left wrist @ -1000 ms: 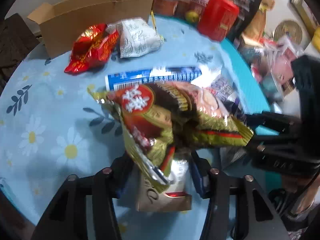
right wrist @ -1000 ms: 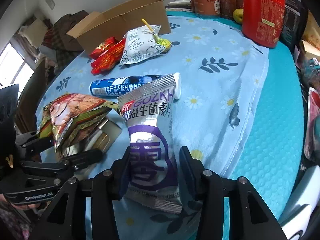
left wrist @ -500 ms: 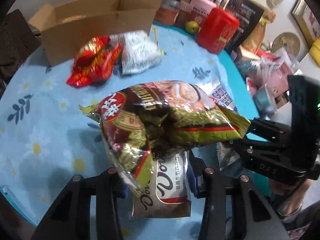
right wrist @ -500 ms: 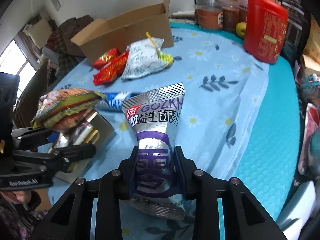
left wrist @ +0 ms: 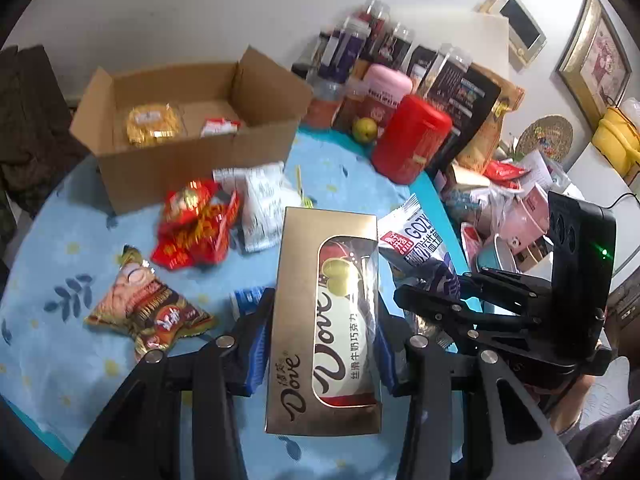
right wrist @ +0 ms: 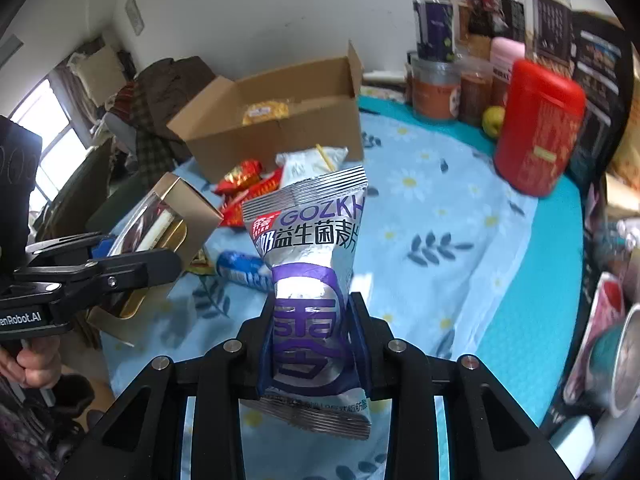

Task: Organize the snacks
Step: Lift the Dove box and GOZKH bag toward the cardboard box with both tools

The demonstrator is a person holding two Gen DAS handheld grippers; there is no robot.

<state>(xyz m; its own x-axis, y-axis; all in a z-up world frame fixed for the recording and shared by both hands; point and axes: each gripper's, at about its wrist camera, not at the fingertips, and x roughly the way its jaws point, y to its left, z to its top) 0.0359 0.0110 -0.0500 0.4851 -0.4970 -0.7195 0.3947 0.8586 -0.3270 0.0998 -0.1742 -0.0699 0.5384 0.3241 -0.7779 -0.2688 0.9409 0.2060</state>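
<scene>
1 Dove box [left wrist: 324,320] in left jaws, 1 silver pouch [right wrist: 310,280] in right, 1 cardboard box [left wrist: 192,128]

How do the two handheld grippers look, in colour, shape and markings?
Both the left gripper and the right gripper are black angular frames with silver screws and blue pads inside the fingers. The left body carries white "enRobot.AI" lettering; the right one's black housing shows a green light.

Daylight, bright; window [right wrist: 44,148] far left in right wrist view, overexposed. Glare on silver pouch [right wrist: 310,248]. Red wrappers [left wrist: 196,224] motion-blurred. Strong fisheye bending, black vignette at corners.
</scene>
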